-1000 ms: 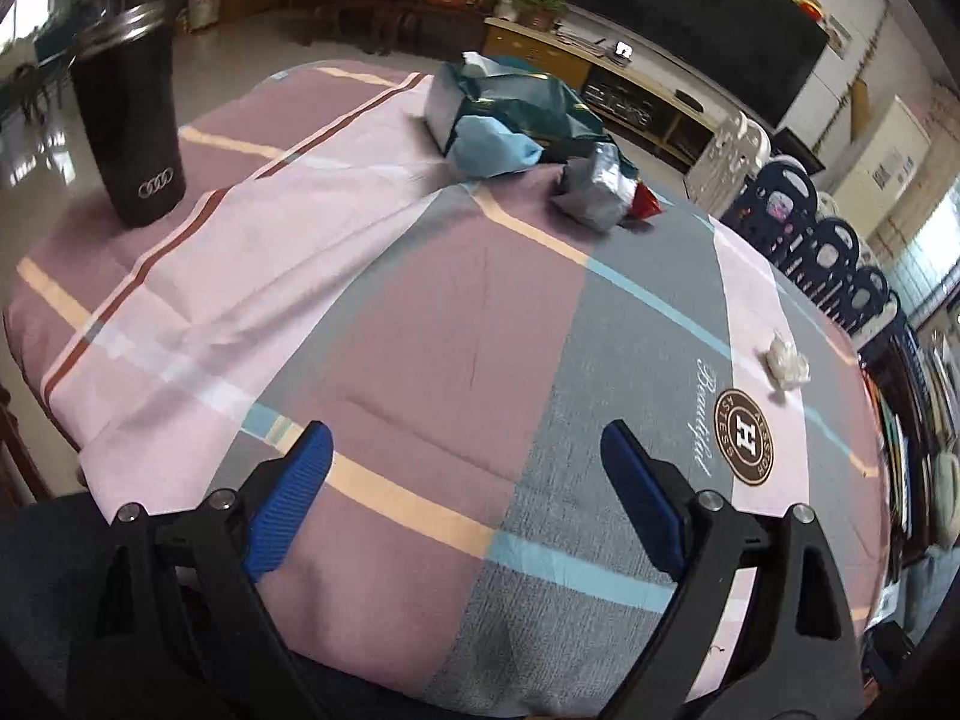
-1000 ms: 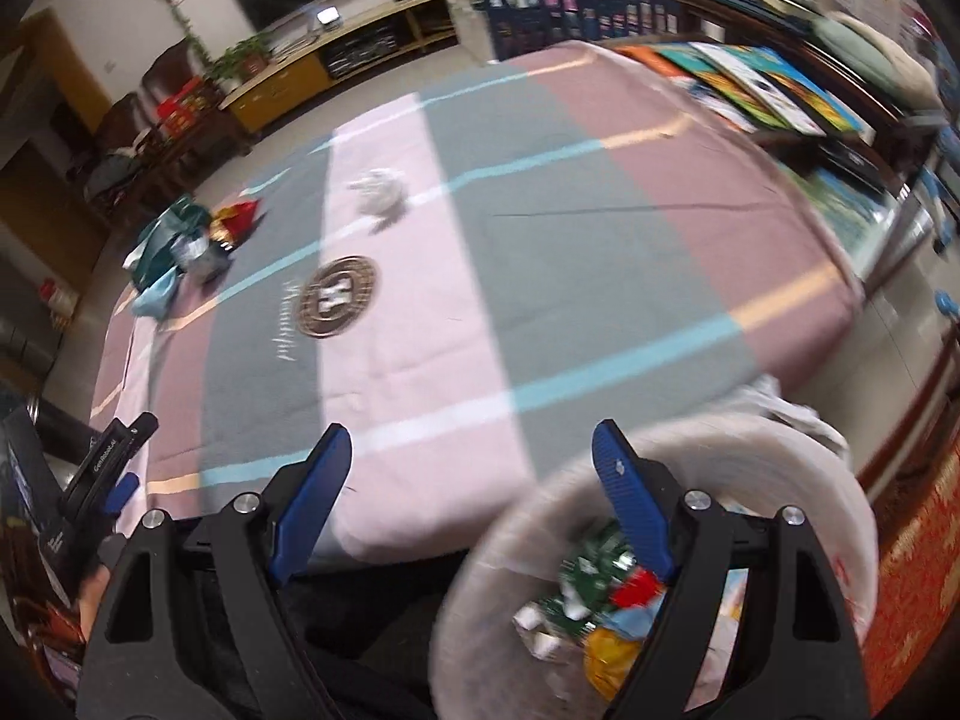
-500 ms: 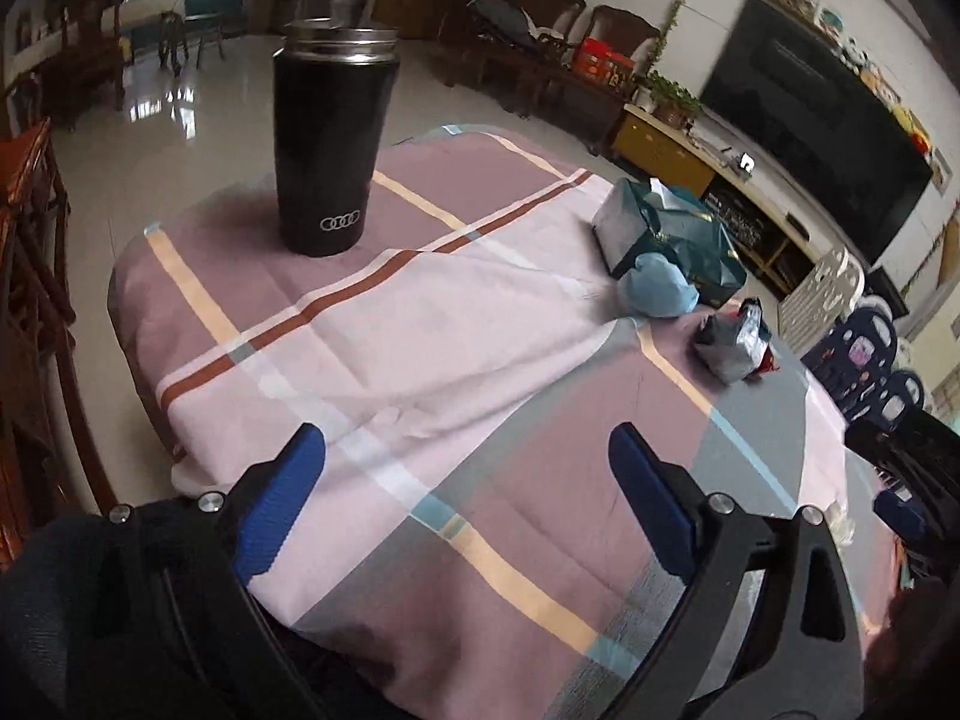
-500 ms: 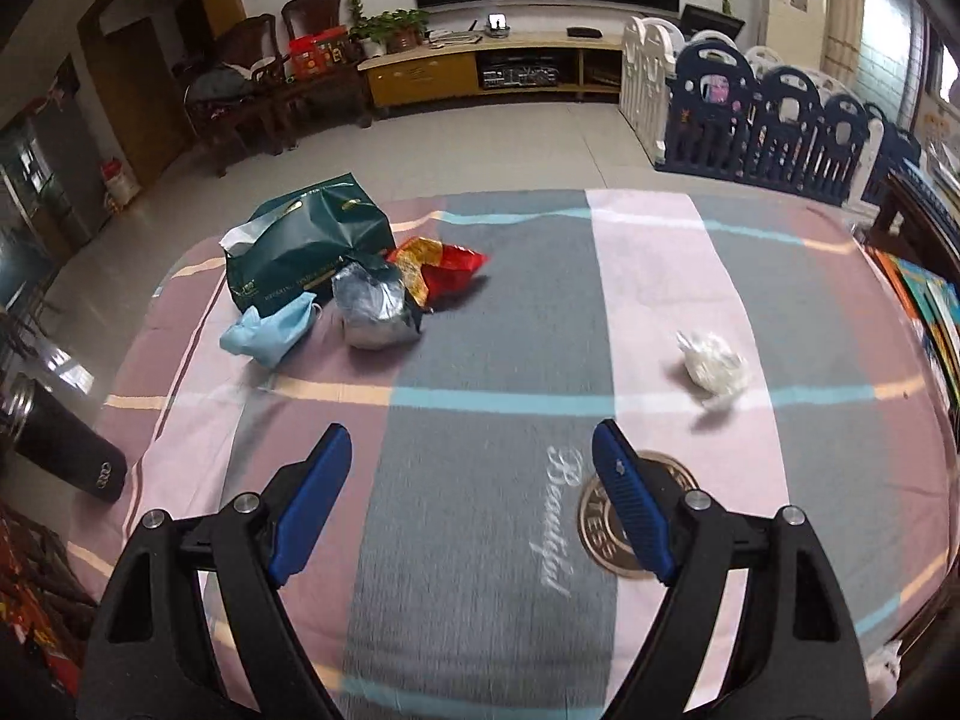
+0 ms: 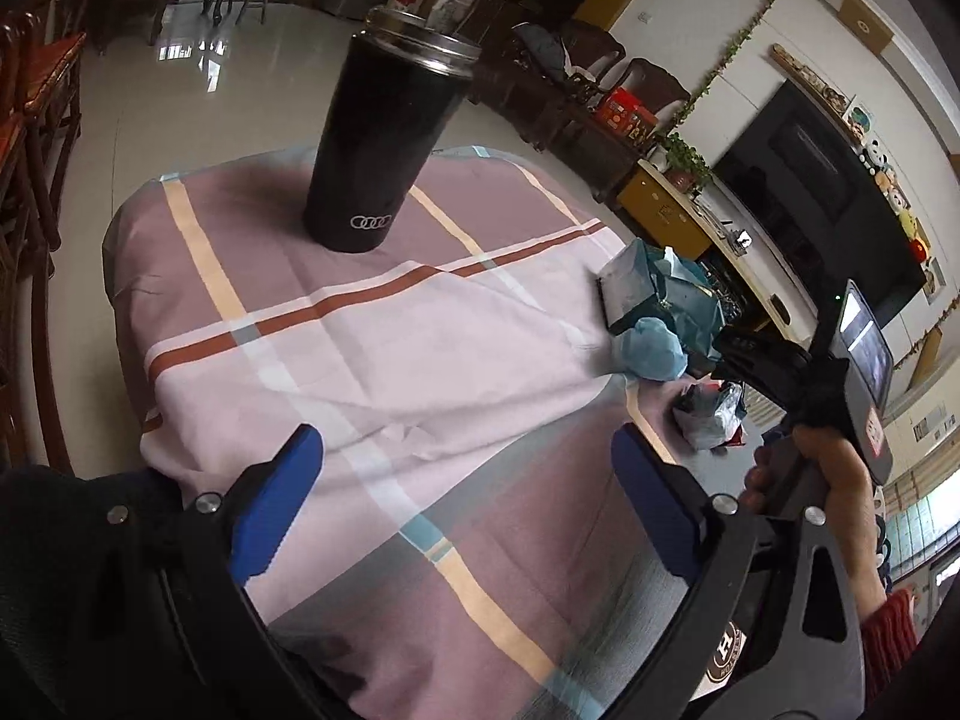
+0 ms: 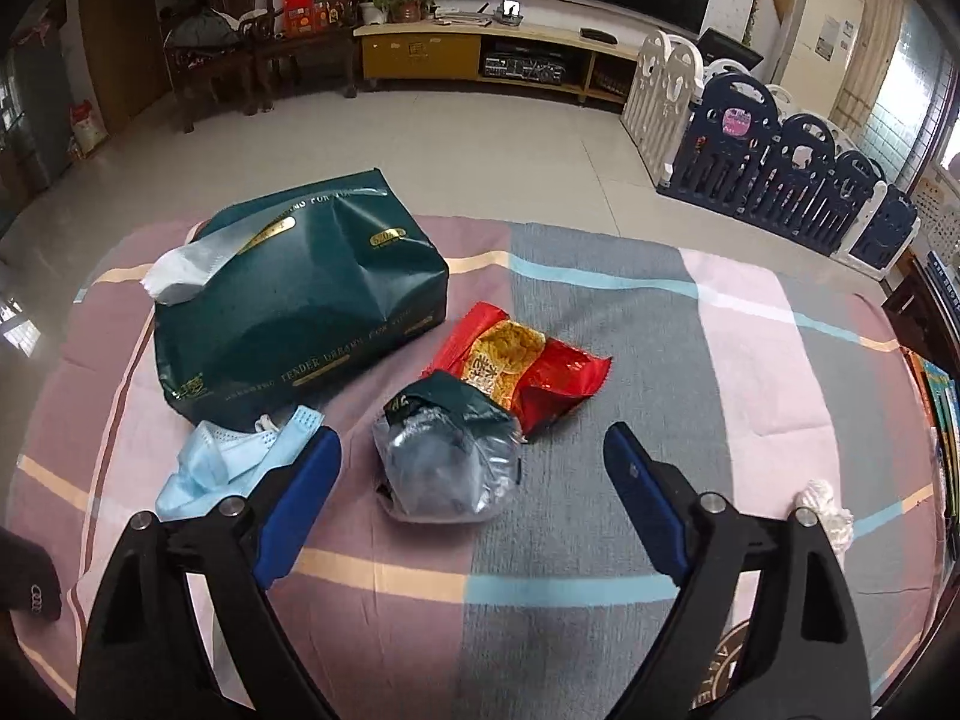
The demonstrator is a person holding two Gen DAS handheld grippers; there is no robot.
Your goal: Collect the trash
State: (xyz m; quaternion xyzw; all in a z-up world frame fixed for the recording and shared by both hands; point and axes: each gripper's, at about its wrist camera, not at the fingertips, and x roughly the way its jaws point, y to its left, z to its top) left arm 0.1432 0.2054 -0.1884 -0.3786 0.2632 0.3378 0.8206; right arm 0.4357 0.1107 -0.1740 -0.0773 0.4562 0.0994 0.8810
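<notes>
The table point(image 6: 600, 312) wears a striped cloth of pink, mauve and grey. Toward its far left part lies a dark green tissue pack point(image 6: 300, 306), a white tissue sticking out of its left end. A black tumbler point(image 5: 384, 138) stands upright on the table's left end, well apart from the trash. Just right of the pack lies a red and yellow snack wrapper point(image 6: 528, 366). A crumpled silvery bag point(image 6: 447, 462) lies in front of the wrapper, touching it. A blue face mask point(image 6: 228, 462) lies against the pack's near corner. A small white wad point(image 6: 831, 510) sits alone at the right, partly hidden behind the gripper frame.

The right hand-held gripper point(image 6: 474, 492) hovers above the cloth, its jaws opening, with the silvery bag in line between them but untouched. The left hand-held gripper point(image 5: 468, 492) hangs over bare cloth, jaws wide apart and empty. In the left view a hand point(image 5: 828, 492) grips the right tool's handle.
</notes>
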